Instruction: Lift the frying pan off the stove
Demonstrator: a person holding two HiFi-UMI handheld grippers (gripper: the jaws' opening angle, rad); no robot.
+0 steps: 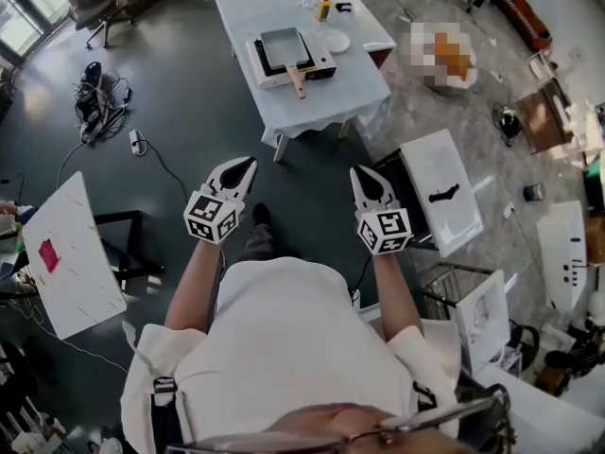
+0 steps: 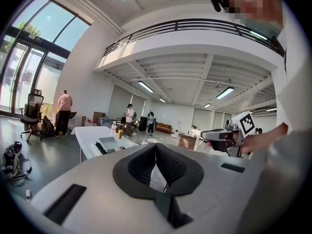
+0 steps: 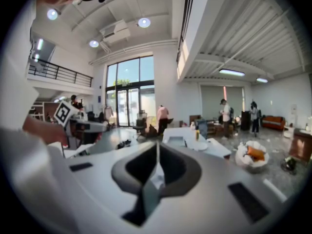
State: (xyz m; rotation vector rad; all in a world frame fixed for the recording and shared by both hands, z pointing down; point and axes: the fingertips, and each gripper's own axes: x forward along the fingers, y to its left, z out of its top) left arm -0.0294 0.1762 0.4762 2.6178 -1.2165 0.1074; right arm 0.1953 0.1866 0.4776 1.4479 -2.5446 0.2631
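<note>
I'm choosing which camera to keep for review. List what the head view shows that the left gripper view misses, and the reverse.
Only the head view: the left gripper from outside, the wooden handle of the pan and a white board with a pink patch. Only the left gripper view: its shut, empty jaws up close, a balcony railing, an office chair and a person in a pink top. Both: the cloth-covered table, the pan itself on the stove, and the right gripper.
</note>
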